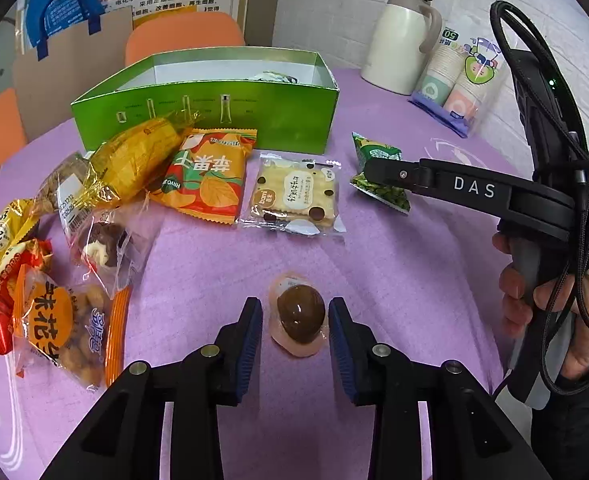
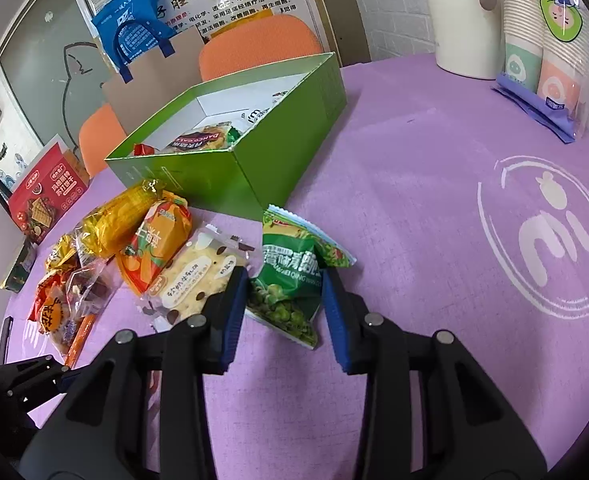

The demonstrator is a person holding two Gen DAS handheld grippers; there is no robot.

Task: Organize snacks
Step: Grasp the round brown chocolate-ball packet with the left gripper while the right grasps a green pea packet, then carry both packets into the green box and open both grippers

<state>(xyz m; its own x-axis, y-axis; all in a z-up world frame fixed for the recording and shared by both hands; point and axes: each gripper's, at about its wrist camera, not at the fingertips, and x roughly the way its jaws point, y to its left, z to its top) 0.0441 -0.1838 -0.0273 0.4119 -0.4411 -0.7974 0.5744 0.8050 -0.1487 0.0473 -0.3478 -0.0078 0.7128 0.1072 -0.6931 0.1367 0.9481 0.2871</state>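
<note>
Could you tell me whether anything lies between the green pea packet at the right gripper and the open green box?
Nothing visible does. The green foil packet of peas sits between the right gripper pads, and only bare purple tablecloth separates it from the green cardboard box's near wall, which must be cleared.

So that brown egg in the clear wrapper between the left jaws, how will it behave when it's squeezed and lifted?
The packaged egg looks rounded and glossy, so it may slip or squirt out from between the left gripper jaws, which flank it without clearly pressing. It looks firm rather than floppy. The loose film edge will probably crumple. On the purple tablecloth, its flat wrapper likely keeps it from rolling.
</note>
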